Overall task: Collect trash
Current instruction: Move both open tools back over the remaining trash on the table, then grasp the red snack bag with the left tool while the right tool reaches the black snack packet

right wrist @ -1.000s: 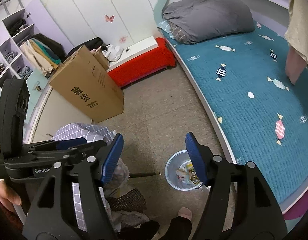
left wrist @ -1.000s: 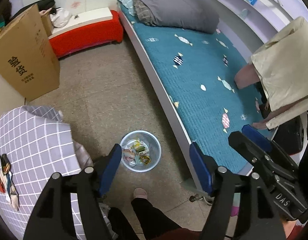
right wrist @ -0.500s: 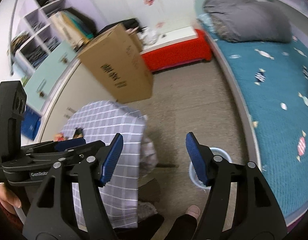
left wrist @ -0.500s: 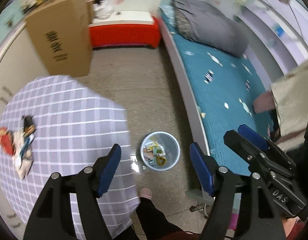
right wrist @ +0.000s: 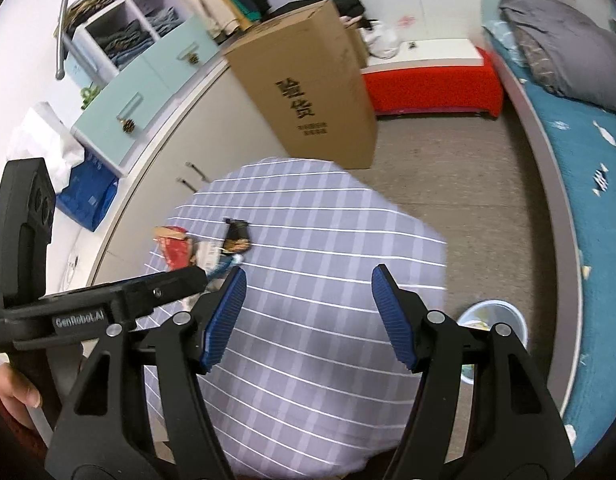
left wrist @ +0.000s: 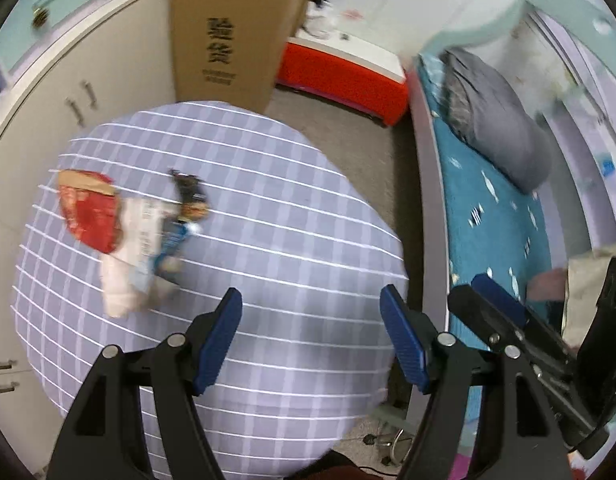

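Here, at the far left of the right wrist view, a hand (right wrist: 12,394) grips the black handle of the left gripper (left wrist: 309,338), which reaches in level from nine o'clock toward the table (right wrist: 327,240). Its blue pads stand well apart with nothing between them, tilted steeply down over the checked cloth. At ten o'clock from those pads in the left wrist view lies the trash (left wrist: 128,232): a red packet, pale wrappers and a small dark wrapper, bunched together on the table's left half and blurred.

Further right, the right gripper (right wrist: 306,314) also hangs over the cloth, jaws wide and empty, angled down less steeply. The trash (right wrist: 206,246) sits at eleven o'clock from its left pad, partly hidden behind the left gripper's body. A cardboard box (right wrist: 308,96) stands at twelve o'clock beyond the table. At four o'clock, just past the right pad, a bin (right wrist: 493,320) stands on the floor between table and bed (right wrist: 579,184), with scraps inside.
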{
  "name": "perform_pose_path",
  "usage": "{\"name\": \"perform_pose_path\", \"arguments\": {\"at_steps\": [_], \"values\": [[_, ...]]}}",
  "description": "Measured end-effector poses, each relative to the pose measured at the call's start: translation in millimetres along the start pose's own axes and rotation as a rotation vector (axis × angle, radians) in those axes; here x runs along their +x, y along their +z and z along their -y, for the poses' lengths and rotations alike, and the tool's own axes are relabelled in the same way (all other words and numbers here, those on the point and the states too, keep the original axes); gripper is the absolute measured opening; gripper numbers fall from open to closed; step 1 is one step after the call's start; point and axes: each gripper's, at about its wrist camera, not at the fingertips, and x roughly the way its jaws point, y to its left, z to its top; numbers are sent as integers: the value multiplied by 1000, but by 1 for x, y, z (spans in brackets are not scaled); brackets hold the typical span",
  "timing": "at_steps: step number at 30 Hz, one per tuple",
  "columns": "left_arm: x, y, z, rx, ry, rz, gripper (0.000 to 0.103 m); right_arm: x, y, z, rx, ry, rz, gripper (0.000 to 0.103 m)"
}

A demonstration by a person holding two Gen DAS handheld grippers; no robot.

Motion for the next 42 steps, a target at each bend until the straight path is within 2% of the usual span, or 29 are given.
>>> {"name": "perform_pose_path", "arguments": {"at_steps": [4, 7, 12, 17, 23, 28, 30, 33, 37, 40, 42], "values": [[-5, 20, -59, -65, 25, 13, 71, 35, 8, -38, -9, 8, -14, 65], [-5, 33, -105, -134, 28, 12, 73, 61, 12, -58, 0, 12, -27, 70], [1, 52, -184, -298, 69, -3, 74, 101, 19, -87, 5, 5, -52, 70], [21, 67, -227, -399, 62, -40, 76, 137, 25, -110, -18, -18, -94, 71], [52, 81, -246, -449, 59, -68, 76, 175, 29, -117, -44, -53, -149, 71], [66, 89, -256, -491, 77, -41, 76, 202, 31, -116, -41, -76, -191, 71], [78, 91, -258, -490, 118, -87, 77, 211, 32, -117, -44, -82, -204, 71], [92, 91, -261, -493, 126, -136, 77, 225, 33, -117, -57, -89, -225, 71], [97, 94, -256, -404, 151, -143, 76, 246, 36, -119, -81, -98, -253, 71], [97, 93, -253, -377, 160, -142, 73, 260, 36, -121, -110, -113, -285, 70], [96, 92, -253, -365, 157, -144, 69, 270, 34, -121, -126, -121, -315, 64]]}}
